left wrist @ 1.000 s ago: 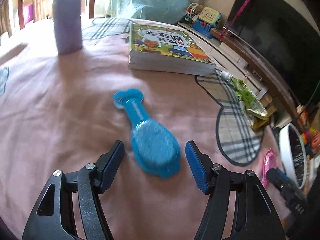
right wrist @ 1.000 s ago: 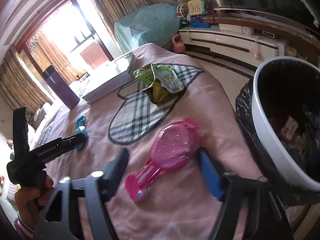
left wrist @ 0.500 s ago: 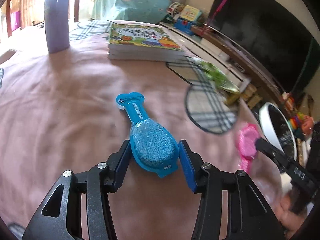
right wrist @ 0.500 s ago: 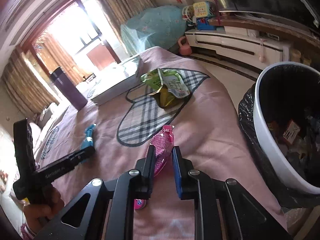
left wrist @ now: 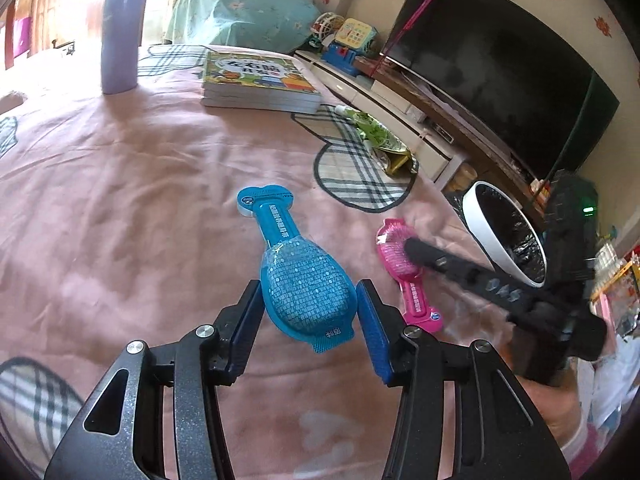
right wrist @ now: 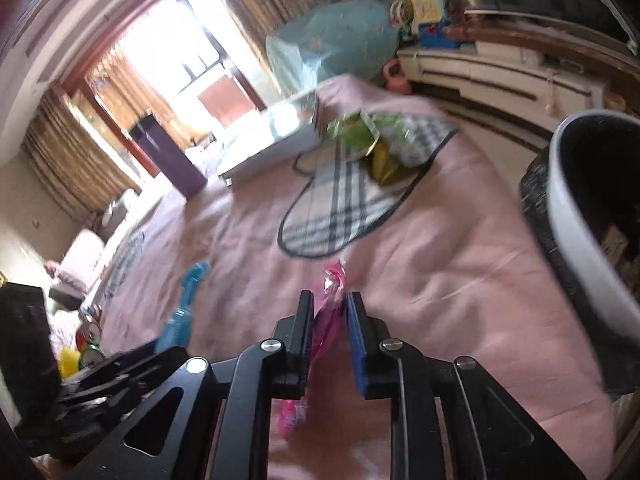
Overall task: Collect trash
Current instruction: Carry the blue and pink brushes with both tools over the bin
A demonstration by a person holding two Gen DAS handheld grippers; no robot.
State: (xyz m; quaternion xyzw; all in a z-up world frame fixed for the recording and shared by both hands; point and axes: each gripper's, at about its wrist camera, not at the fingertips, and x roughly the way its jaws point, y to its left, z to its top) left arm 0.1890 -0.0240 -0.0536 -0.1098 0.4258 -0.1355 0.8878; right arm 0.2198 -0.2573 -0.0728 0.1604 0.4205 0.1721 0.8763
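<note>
Pink bedspread (left wrist: 120,200) covers the whole work surface, with plaid heart-shaped patches (left wrist: 356,168) sewn on. Dark television screen (left wrist: 500,80) along the far wall over a low white cabinet (left wrist: 400,108). White-rimmed trash bin (left wrist: 476,216) with black liner stands just off the bed edge, on the right gripper's side; some rubbish shows inside in the right wrist view. Stack of children's books (left wrist: 256,80) lies at the far side of the spread, lavender bottle (left wrist: 120,28) upright near it. Crumpled green snack wrapper (left wrist: 376,136) rests on a plaid patch near the books. Left gripper (left wrist: 310,316): both blue pads pressed to the sides of the blue paddle-shaped package (left wrist: 296,276), gripped at its broad end, narrow end pointing away over the spread; cannot tell whether it is lifted. Right gripper (right wrist: 328,332): jaws narrow, closed on the pink paddle-shaped package (right wrist: 334,280), which stands edge-on between the pads; the view is motion-blurred. From the left wrist view the pink package sits between the blue package and the bin, near the bed edge. Drink cans (right wrist: 90,340) at the far left of the right wrist view.
</note>
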